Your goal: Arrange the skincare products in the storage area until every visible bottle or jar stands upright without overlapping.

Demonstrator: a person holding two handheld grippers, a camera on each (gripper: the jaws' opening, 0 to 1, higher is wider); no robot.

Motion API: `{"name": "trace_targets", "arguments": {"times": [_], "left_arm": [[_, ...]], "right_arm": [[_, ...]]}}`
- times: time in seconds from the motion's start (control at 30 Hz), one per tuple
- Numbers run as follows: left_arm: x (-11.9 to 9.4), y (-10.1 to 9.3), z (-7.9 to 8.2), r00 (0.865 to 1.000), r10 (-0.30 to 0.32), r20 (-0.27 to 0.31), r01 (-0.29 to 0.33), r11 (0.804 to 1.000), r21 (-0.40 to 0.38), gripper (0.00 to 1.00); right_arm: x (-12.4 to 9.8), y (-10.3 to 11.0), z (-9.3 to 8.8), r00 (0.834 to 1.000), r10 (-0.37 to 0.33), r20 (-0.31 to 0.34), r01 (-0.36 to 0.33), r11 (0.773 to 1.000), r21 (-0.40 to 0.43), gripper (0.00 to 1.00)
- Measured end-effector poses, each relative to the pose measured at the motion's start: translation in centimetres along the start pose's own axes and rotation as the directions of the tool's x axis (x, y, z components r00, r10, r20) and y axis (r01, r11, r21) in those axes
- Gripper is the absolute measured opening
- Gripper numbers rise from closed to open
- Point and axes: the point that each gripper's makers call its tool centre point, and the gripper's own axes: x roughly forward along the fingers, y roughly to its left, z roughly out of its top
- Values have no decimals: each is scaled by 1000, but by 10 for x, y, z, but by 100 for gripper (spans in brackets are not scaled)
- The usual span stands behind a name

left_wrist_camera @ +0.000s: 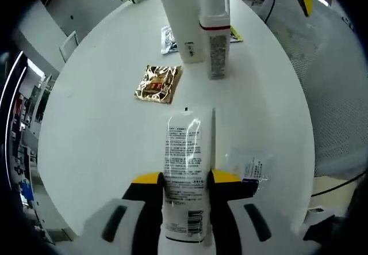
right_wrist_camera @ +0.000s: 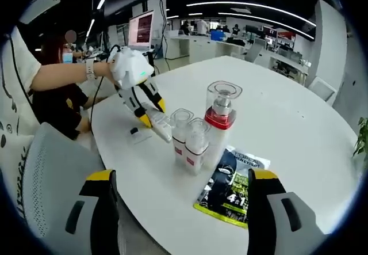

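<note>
Tube of skincare, white with printed text, lies flat on the white counter in the left gripper view, clamped between the yellow-tipped jaws of the left gripper, with a gold sachet and two upright bottles farther along. In the right gripper view the right gripper hangs wide open and empty near the counter's edge, well short of the red-collared pump bottle, two small clear-capped bottles beside it and a magazine.

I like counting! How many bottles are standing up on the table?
3, clustered on the round white table: a tall white bottle with red band and clear cap, and two small clear-capped white bottles beside it. Others could hide behind.
</note>
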Motion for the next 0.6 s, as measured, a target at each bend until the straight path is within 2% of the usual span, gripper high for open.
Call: {"name": "trace_targets", "arguments": {"times": [0.3, 0.4, 0.5, 0.57, 0.6], "left_arm": [[-3, -2, 2, 998, 29, 60, -26, 998, -59, 23], [-8, -2, 4, 992, 29, 124, -10, 989, -150, 23], [-15, -3, 5, 985, 35, 169, -4, 983, -184, 23], [-20, -5, 6, 977, 34, 209, 11, 977, -212, 23], [-26, -8, 13, 969, 46, 242, 14, 971, -239, 23]], "right_arm": [[6, 10, -7, 1000, 27, 13, -27, 999, 27, 91], [6, 12, -4, 998, 29, 47, -31, 998, 54, 89], [7, 24, -9, 996, 88, 35, -90, 992, 92, 90], [8, 25, -9, 996, 79, 42, -83, 993, 84, 88], [8, 26, -8, 995, 84, 47, -87, 993, 77, 87]]}}
